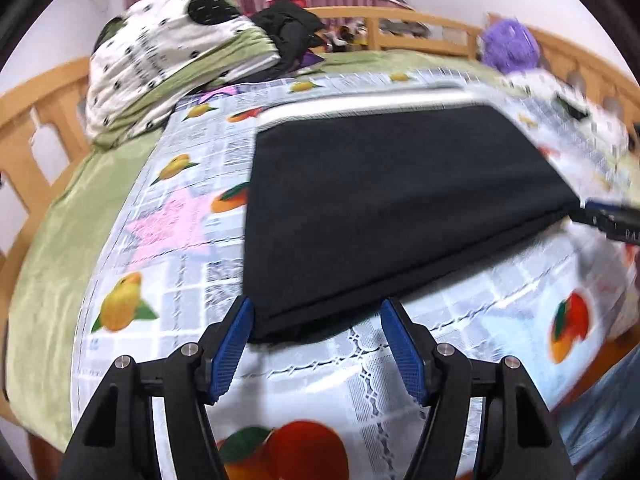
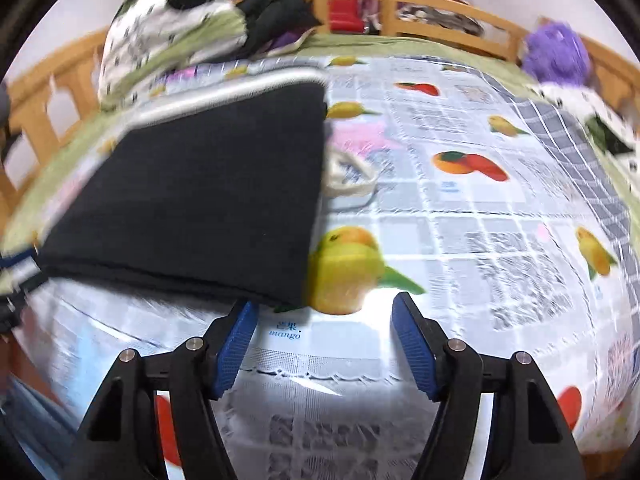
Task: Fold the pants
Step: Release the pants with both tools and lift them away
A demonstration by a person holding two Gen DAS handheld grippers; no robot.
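Pants (image 1: 392, 208) lie folded flat, near corners just ahead of spread left gripper (image 1: 316, 316) and right gripper (image 2: 324, 312).

From my right wrist camera I see the right gripper (image 2: 324, 316) with its blue fingers (image 2: 236, 344) spread apart and nothing between them, over the fruit-print cloth (image 2: 460, 240). The black pants (image 2: 200, 200) lie folded flat on that cloth, ahead and to the left; their near right corner sits just beyond my left finger. A pale cord (image 2: 352, 180) loops out beside their right edge. At the far left edge the other gripper (image 2: 16, 276) shows, blurred. Behind are a spotted quilt (image 2: 168, 28) and a wooden rail (image 2: 440, 12).
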